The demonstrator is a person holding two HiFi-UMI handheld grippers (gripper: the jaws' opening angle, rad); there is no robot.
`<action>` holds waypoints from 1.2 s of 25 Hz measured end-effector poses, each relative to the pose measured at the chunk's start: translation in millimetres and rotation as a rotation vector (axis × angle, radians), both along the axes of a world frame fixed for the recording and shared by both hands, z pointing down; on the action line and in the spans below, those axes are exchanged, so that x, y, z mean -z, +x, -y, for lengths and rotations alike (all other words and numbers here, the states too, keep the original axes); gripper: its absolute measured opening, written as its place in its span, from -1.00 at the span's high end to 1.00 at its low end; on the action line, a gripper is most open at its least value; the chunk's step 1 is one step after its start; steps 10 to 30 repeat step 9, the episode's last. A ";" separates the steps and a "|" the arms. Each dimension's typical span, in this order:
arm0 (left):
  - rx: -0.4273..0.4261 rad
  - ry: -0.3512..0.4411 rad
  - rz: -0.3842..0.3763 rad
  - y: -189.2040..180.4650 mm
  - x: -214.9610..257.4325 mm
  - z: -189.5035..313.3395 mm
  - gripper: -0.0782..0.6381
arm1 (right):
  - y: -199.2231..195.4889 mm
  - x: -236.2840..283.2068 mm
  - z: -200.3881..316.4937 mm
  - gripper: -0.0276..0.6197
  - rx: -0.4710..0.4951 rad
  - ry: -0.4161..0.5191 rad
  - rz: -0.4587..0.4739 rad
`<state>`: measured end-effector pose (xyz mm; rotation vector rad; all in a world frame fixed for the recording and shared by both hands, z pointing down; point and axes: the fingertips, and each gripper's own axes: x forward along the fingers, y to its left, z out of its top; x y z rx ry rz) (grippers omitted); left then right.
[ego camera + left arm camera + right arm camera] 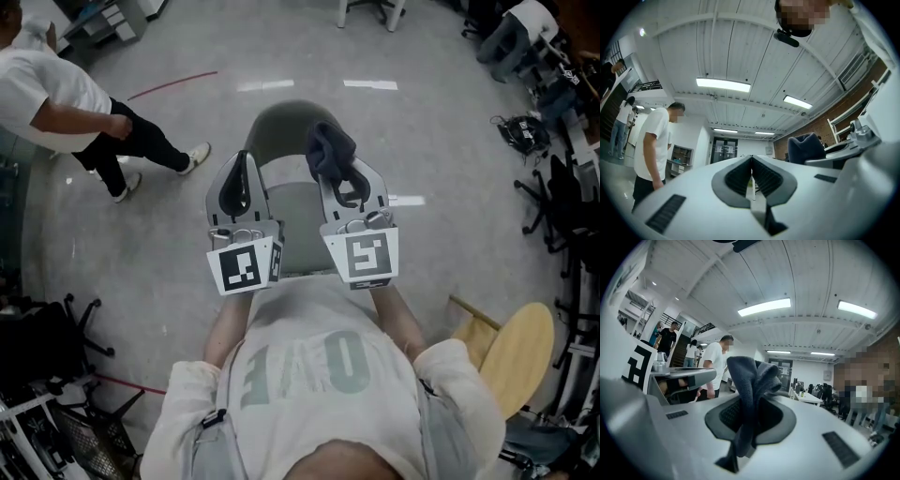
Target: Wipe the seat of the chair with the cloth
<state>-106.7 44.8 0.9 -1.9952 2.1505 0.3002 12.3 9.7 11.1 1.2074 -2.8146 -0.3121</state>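
A bystander [56, 105] in a white shirt stoops off to the left. The left gripper [239, 178] is held high, its ribbed dark fingers [737, 177] pressed together on nothing. Below and between the two tools sits the chair [286, 127], with a rounded grey-green back. Its seat [298, 230] looks smooth, probably hard plastic, and is not yet touched. The right gripper [349, 187] pinches a soft, dark blue-grey cloth [752, 380] that bunches up above its fingers. Wiping hasn't begun; next, I'd say, the cloth must come down flat onto the seat.
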 end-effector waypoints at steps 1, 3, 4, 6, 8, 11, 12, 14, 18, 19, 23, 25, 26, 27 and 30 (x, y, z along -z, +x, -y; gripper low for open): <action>0.000 0.000 0.003 -0.3 -0.2 -0.1 0.74 | -1.5 1.9 -0.6 0.76 0.003 0.005 -0.007; -0.003 -0.001 0.008 -1.7 -1.1 -1.0 0.74 | -4.0 2.2 -1.5 0.76 0.002 0.006 -0.004; -0.004 -0.002 0.008 -3.6 -1.4 -1.6 0.74 | -5.9 1.3 -1.9 0.76 0.001 0.002 0.003; -0.005 0.001 0.005 -9.8 -0.8 -2.2 0.74 | -13.1 2.0 -3.6 0.76 0.008 0.001 0.000; -0.004 0.005 0.001 -17.1 0.1 -1.9 0.74 | -22.1 3.2 -5.1 0.76 0.023 0.003 -0.009; -0.003 0.008 0.000 -20.8 0.6 -1.6 0.74 | -26.6 3.6 -5.7 0.76 0.030 0.003 -0.014; -0.003 0.008 0.000 -20.8 0.6 -1.6 0.74 | -26.6 3.6 -5.7 0.76 0.030 0.003 -0.014; -0.003 0.008 0.000 -20.8 0.6 -1.6 0.74 | -26.6 3.6 -5.7 0.76 0.030 0.003 -0.014; -0.003 0.008 0.000 -20.8 0.6 -1.6 0.74 | -26.6 3.6 -5.7 0.76 0.030 0.003 -0.014; -0.003 0.008 0.000 -20.8 0.6 -1.6 0.74 | -26.6 3.6 -5.7 0.76 0.030 0.003 -0.014; -0.003 0.008 0.000 -20.8 0.6 -1.6 0.74 | -26.6 3.6 -5.7 0.76 0.030 0.003 -0.014; -0.003 0.008 0.000 -20.8 0.6 -1.6 0.74 | -26.6 3.6 -5.7 0.76 0.030 0.003 -0.014; -0.003 0.008 0.000 -20.8 0.6 -1.6 0.74 | -26.6 3.6 -5.7 0.76 0.030 0.003 -0.014; -0.003 0.008 0.000 -20.8 0.6 -1.6 0.74 | -26.6 3.6 -5.7 0.76 0.030 0.003 -0.014; -0.003 0.008 0.000 -20.8 0.6 -1.6 0.74 | -26.6 3.6 -5.7 0.76 0.030 0.003 -0.014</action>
